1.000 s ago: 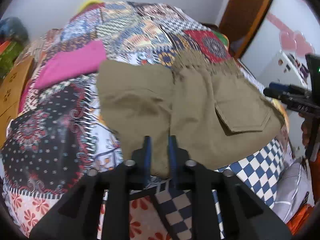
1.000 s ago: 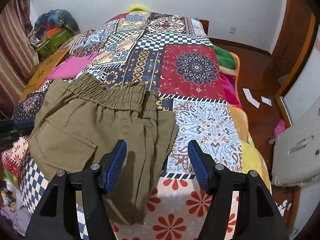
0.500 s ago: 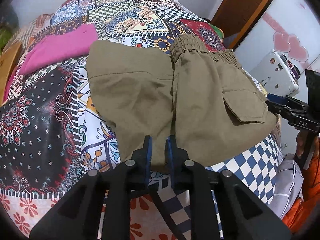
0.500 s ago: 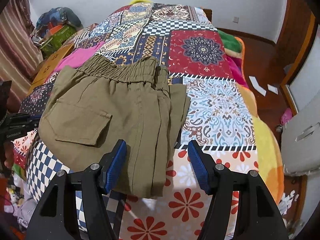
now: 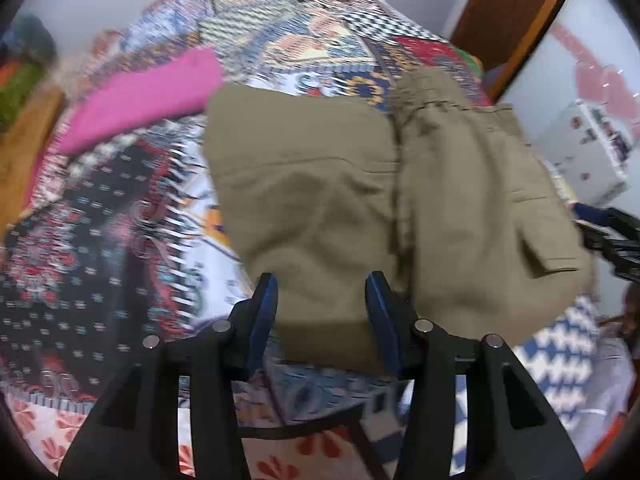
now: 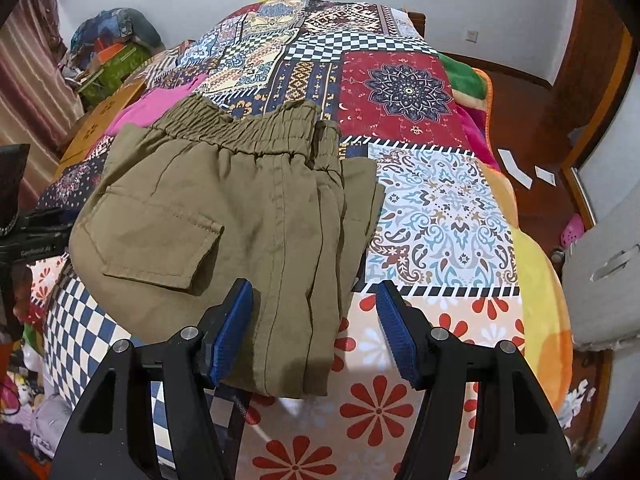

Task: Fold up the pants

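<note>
The left gripper was pinching the pants a second ago; its jaws have just been opening and now stand apart, cloth between them but unpressed. The right gripper hangs spread over the pants' near end, gripping nothing. The pants lie folded at the near edge of the bed, waistband toward its middle.

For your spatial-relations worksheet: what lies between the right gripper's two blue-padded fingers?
In the right wrist view, the folded edge of the olive-green cotton pants lies between the open right gripper fingers, resting on the patchwork quilt.
</note>
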`<action>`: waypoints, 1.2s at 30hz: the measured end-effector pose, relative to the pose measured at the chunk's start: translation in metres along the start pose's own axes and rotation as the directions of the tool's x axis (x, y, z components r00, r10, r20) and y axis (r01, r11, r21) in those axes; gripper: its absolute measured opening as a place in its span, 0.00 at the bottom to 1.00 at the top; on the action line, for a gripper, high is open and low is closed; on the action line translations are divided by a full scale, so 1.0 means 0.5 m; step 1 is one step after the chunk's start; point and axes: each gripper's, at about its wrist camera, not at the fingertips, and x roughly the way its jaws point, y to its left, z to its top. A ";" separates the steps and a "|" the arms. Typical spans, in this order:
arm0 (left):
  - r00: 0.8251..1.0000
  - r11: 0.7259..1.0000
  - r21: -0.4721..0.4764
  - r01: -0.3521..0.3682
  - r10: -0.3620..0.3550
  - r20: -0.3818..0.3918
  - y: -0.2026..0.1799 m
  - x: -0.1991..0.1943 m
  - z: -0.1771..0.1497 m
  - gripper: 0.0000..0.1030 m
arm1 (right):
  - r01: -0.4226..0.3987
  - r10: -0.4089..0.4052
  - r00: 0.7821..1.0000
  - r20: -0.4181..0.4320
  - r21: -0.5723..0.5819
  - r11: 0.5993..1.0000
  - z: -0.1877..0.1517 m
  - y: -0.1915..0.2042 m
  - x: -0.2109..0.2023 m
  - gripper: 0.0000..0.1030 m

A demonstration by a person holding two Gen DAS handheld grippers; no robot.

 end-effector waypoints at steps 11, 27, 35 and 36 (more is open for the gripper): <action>0.999 0.995 -0.099 0.021 -0.016 0.044 0.044 -0.080 -0.004 0.26 | 0.041 -0.041 0.999 0.033 -0.012 0.999 0.010 -0.006 -0.020 0.58; 0.978 0.975 0.076 0.207 -0.209 0.015 -0.164 -0.003 0.185 0.10 | -0.035 0.046 0.996 0.077 -0.142 0.989 0.153 0.045 0.054 0.27; 0.988 0.983 0.117 0.142 -0.134 -0.076 -0.156 0.095 0.215 0.09 | 0.004 -0.007 1.000 -0.015 -0.194 0.981 0.170 0.036 0.128 0.27; 0.986 0.984 0.101 0.149 -0.141 -0.084 -0.151 0.096 0.220 0.09 | 0.010 -0.014 1.000 -0.018 -0.199 0.980 0.174 0.037 0.128 0.27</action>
